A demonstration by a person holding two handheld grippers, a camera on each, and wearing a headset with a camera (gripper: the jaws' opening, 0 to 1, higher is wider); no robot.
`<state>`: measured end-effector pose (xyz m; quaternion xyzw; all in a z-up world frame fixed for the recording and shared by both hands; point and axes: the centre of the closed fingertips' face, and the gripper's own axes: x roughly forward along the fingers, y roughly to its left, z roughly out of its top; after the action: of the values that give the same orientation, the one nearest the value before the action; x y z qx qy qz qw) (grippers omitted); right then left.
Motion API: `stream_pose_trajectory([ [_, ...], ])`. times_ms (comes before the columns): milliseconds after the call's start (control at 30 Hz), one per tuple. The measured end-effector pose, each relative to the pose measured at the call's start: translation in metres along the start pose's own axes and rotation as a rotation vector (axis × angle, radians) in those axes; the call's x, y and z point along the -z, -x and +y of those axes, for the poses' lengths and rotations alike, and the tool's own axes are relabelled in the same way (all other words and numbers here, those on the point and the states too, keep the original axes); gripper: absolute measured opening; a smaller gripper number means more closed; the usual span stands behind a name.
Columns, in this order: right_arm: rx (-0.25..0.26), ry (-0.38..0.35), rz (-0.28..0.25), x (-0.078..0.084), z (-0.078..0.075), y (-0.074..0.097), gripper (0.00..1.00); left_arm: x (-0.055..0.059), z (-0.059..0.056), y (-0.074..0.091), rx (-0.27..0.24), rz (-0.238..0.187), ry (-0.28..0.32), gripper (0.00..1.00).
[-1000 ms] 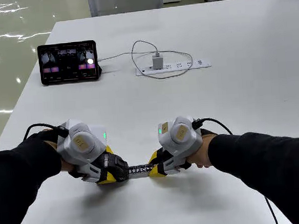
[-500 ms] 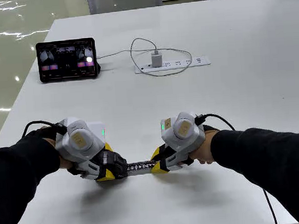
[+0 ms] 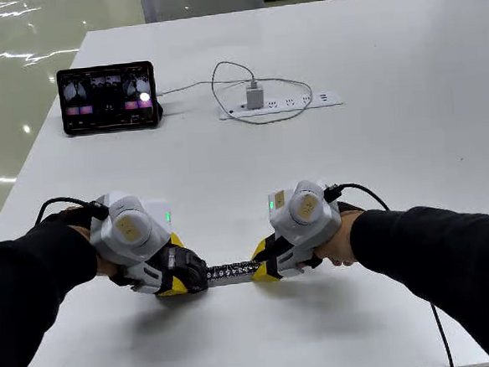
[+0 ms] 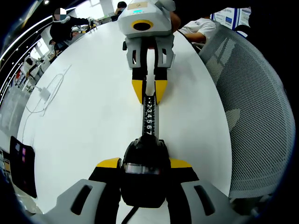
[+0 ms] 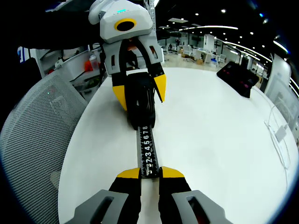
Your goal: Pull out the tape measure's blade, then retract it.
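A black tape measure (image 3: 189,270) rests low over the white table, and my left gripper (image 3: 178,278) is shut on its case. A short length of black blade (image 3: 231,272) with white numbers runs from the case to my right gripper (image 3: 263,271), which is shut on the blade's end. In the left gripper view the case (image 4: 144,170) sits between my yellow-tipped jaws, and the blade (image 4: 148,119) reaches to the other gripper (image 4: 147,91). In the right gripper view my right gripper (image 5: 149,172) pinches the blade (image 5: 146,149), and the case (image 5: 140,105) is held in the left gripper (image 5: 139,88).
A tablet (image 3: 108,96) with a lit screen stands at the back left. A white power strip (image 3: 281,105) with a charger and looped cable lies behind the centre. The table's near edge is just below the arms. A grey mesh chair (image 4: 252,116) stands beside the table.
My right gripper has moved a little to the right, away from the case, and more of the blade shows between the grippers. The left gripper has stayed in place.
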<state>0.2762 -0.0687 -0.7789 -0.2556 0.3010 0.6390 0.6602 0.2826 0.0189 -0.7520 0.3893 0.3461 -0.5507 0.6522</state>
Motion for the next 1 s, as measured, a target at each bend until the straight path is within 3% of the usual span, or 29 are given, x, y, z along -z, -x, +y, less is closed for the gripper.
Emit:
stream_pose_trajectory([
  [1000, 0.006, -0.014, 0.007, 0.011, -0.001, 0.011, 0.1, 0.001, 0.0, 0.0, -0.001, 0.001, 0.0, 0.32],
])
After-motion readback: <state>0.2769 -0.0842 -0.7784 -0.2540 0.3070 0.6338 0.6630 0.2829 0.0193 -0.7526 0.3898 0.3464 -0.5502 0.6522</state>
